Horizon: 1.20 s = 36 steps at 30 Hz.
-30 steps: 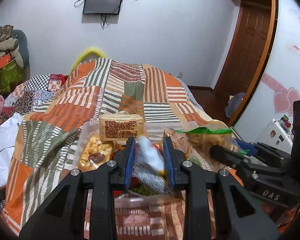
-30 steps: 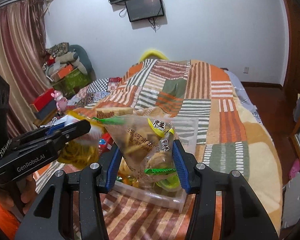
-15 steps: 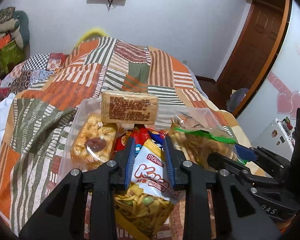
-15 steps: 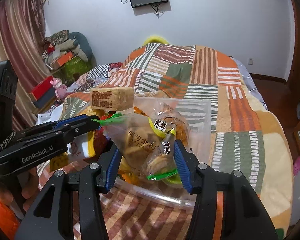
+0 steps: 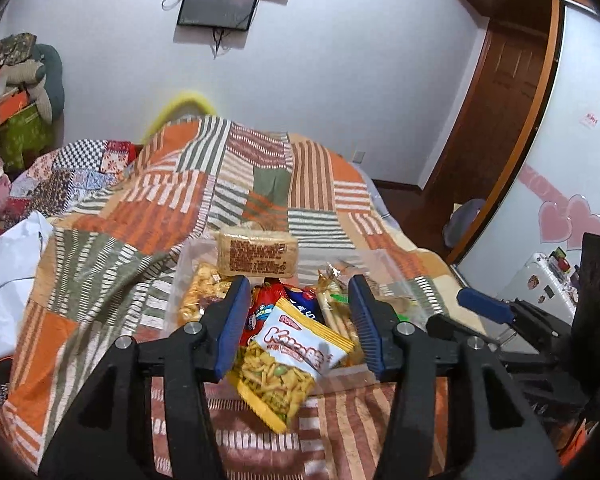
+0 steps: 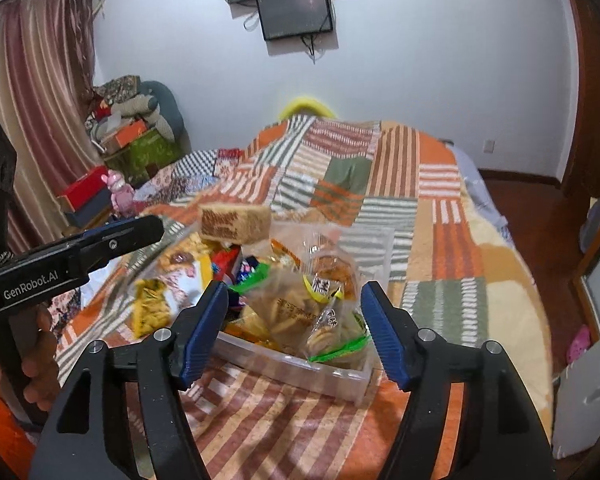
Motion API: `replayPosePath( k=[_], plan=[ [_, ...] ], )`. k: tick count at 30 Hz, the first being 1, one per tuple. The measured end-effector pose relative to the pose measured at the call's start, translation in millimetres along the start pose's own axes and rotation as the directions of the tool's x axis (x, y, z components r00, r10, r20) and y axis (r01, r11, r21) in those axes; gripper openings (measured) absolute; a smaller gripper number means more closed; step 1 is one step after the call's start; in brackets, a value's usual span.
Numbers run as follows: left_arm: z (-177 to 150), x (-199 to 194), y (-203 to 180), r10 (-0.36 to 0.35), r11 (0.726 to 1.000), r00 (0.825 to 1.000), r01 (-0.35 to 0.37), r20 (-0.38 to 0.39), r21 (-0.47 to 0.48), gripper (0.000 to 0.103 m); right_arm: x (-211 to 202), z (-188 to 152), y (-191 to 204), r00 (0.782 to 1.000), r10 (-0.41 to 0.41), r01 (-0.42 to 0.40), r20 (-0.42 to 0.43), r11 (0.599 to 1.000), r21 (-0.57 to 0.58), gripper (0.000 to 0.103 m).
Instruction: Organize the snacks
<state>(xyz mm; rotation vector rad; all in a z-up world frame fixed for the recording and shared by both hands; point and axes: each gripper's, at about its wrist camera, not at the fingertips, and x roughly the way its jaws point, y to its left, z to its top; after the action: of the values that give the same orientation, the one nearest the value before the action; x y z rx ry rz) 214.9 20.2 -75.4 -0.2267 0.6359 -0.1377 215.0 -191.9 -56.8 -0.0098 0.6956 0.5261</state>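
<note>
Both grippers hover at the near edge of a clear plastic bin [image 6: 332,372] that sits on a striped patchwork quilt [image 5: 148,216]. The left gripper [image 5: 298,320] has its jaws spread wide, holding nothing; the yellow-and-white chip packet [image 5: 292,360] lies between them, tilted over the bin's near rim, and it looks free of both pads, though blur makes that uncertain. The right gripper [image 6: 294,330] is also wide open, with the clear biscuit bag [image 6: 300,308], sealed in green at both ends, resting in the bin's near right corner. Farther in, a tan wrapped cake block [image 5: 256,254] stands on top of the pile, and a crinkly bag of golden pastries [image 5: 198,296] fills the left side. These packs should be light, slick and puffy with air, their contents brittle, so a hard squeeze would likely crush them. The flat crimped seams at the ends seem the safest hold, with gentle pressure. The block looks firmer and could probably be taken across its short sides.
</note>
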Motion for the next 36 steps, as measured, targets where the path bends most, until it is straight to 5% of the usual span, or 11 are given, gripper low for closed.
replayPosePath(
  k=[10, 17, 27, 36],
  plan=[
    [2, -99, -23, -0.003, 0.999, 0.985, -0.005, 0.171, 0.046, 0.052, -83, 16, 13, 0.983, -0.027, 0.027, 0.181, 1.0, 0.002, 0.066],
    [-5, -152, -39, 0.013, 0.998, 0.963, -0.031, 0.268, 0.063, 0.075, -134, 12, 27, 0.962, -0.019, 0.022, 0.273, 1.0, -0.005, 0.079],
    [-21, -189, -60, 0.046, 0.989, 0.936, -0.09, 0.348, 0.113, 0.097, -158, 0, 43, 0.94, -0.066, 0.071, 0.335, 0.997, -0.001, 0.101],
    [-33, -196, -67, 0.053, 0.984, 0.928, -0.111, 0.368, 0.14, 0.101, -163, -7, 54, 0.929, -0.113, 0.13, 0.352, 0.991, -0.024, 0.103]
  ],
)
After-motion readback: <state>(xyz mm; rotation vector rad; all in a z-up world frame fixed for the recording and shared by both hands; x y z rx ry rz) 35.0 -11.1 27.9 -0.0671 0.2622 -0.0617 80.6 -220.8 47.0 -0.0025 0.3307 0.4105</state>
